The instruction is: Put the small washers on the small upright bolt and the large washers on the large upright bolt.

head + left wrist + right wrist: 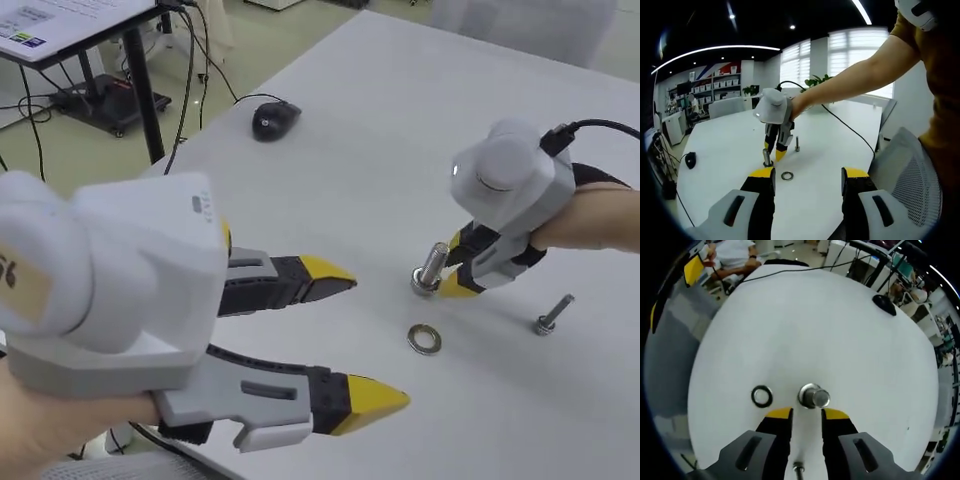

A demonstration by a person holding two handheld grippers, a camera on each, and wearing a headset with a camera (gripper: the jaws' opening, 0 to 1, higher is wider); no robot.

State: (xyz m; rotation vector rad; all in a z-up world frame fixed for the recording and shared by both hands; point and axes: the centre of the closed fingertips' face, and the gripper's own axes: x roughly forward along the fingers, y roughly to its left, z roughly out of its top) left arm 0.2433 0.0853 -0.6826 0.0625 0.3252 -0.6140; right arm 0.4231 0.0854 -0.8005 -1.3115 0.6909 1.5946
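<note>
On the worktop [400,120], your right tool [452,266] sits beside the large bolt [431,268].
Its jaws are slightly apart, empty; left tool [378,340] spread wide, empty.

A washer [424,339] lies on the table [400,130] near the large bolt [430,268].

Both tools are the same build: left tool [378,340] and right tool [448,268] have white-grey plastic housings, black jaws and yellow wedge tips, with dark slots in the grey jaw bases. Left housing has a pale yellow label [12,275], dark print, cropped. Black cable [600,125] runs off the right housing. Person wears a mustard short-sleeve shirt [927,65] and a white headset [915,10].
</note>
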